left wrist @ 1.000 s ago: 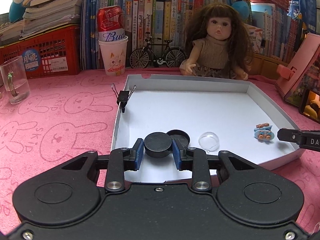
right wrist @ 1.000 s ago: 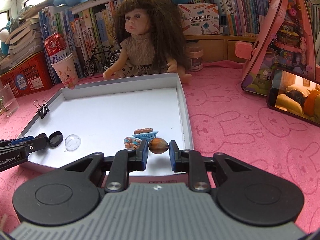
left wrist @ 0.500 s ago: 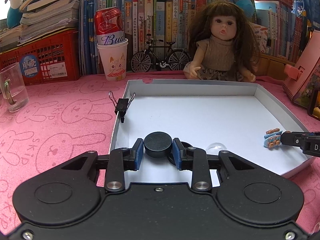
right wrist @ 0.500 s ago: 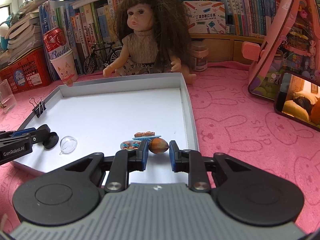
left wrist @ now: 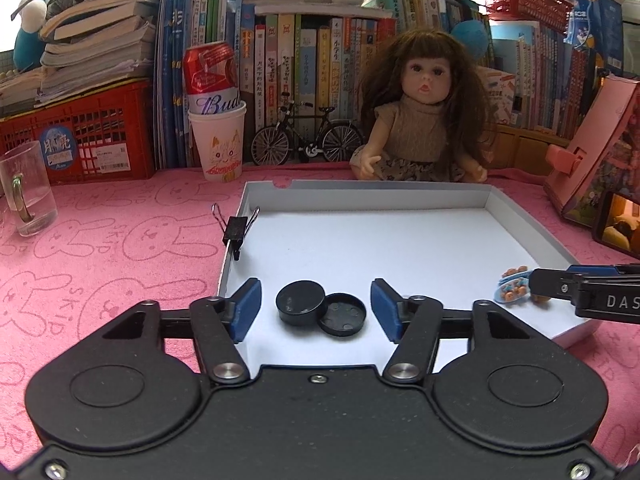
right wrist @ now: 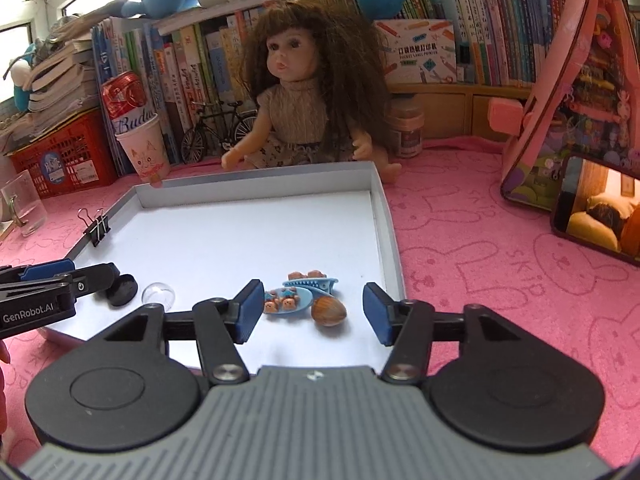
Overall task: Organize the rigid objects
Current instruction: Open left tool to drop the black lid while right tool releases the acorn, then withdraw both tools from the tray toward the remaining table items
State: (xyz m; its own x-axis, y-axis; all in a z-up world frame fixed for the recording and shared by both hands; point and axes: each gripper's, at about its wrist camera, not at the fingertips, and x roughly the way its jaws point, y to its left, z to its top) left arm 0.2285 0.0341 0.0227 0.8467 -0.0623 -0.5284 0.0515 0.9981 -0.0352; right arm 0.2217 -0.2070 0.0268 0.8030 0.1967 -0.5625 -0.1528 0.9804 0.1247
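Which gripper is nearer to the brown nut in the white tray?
Right. The right gripper has the brown nut lying free between its opening jaws; the left gripper works at the other near corner of the white tray, around the black caps.

Both hand-held grippers' jaws are opening, releasing the black cap (left wrist: 300, 303) and nut (right wrist: 328, 311).

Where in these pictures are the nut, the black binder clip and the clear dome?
nut (right wrist: 329, 311): right wrist view, middle of its brown shell.
black binder clip (left wrist: 236, 229): left wrist view, its black body.
clear dome (right wrist: 158, 293): right wrist view, its top.
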